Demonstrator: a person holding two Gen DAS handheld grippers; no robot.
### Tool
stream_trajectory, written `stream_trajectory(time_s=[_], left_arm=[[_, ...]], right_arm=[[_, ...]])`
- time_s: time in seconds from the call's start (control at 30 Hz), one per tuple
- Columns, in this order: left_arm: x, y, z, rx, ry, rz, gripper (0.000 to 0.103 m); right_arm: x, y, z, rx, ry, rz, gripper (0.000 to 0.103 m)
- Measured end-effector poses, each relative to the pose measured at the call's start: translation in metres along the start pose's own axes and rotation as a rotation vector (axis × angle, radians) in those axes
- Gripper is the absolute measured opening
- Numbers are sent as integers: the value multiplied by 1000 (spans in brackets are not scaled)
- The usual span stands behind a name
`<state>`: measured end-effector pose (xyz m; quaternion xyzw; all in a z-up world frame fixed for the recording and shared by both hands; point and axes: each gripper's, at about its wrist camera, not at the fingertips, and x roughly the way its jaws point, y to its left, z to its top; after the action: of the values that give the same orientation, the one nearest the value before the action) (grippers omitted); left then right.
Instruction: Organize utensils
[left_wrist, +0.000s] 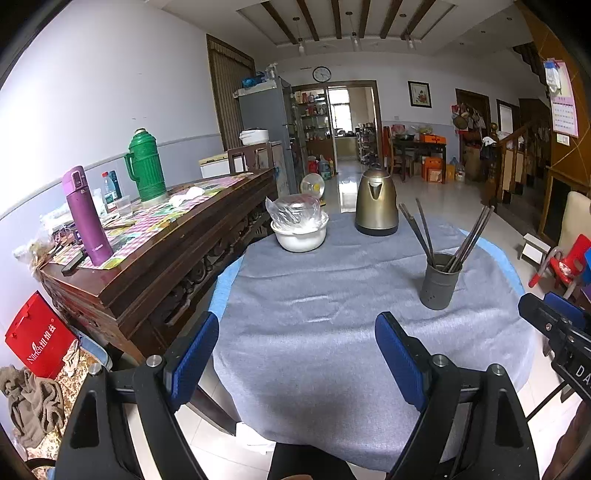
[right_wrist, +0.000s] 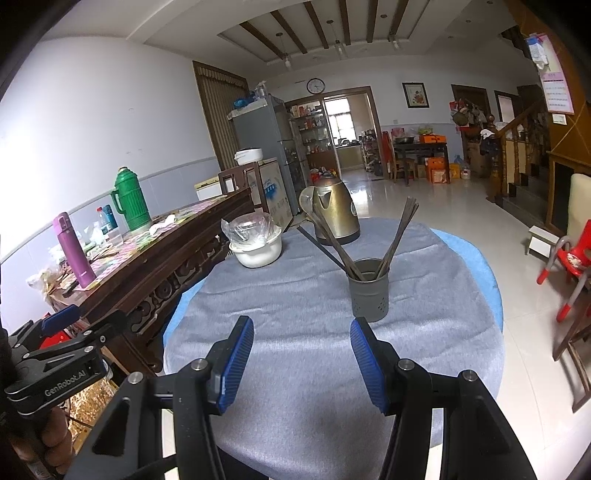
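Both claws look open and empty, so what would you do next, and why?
Probably ease the right claw forward toward the cup. The chopsticks already stand in it, splayed to both sides, and nothing else lies loose on the cloth.

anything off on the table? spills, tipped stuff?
Nothing stands out. The chopsticks stand splayed in the upright grey holder; the kettle and plastic-covered white bowl sit upright on the grey cloth. Left gripper and right gripper are open and empty.
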<state>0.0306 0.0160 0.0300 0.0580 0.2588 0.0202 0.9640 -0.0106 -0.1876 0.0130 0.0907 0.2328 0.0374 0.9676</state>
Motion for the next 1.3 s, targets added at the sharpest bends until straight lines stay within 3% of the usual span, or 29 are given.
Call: stream_trajectory(time_s=[1.3], left_arm=[[-4,7,0,-15,-5,14,88]], right_arm=[[-11,0,6,-2,-19,-5,59]])
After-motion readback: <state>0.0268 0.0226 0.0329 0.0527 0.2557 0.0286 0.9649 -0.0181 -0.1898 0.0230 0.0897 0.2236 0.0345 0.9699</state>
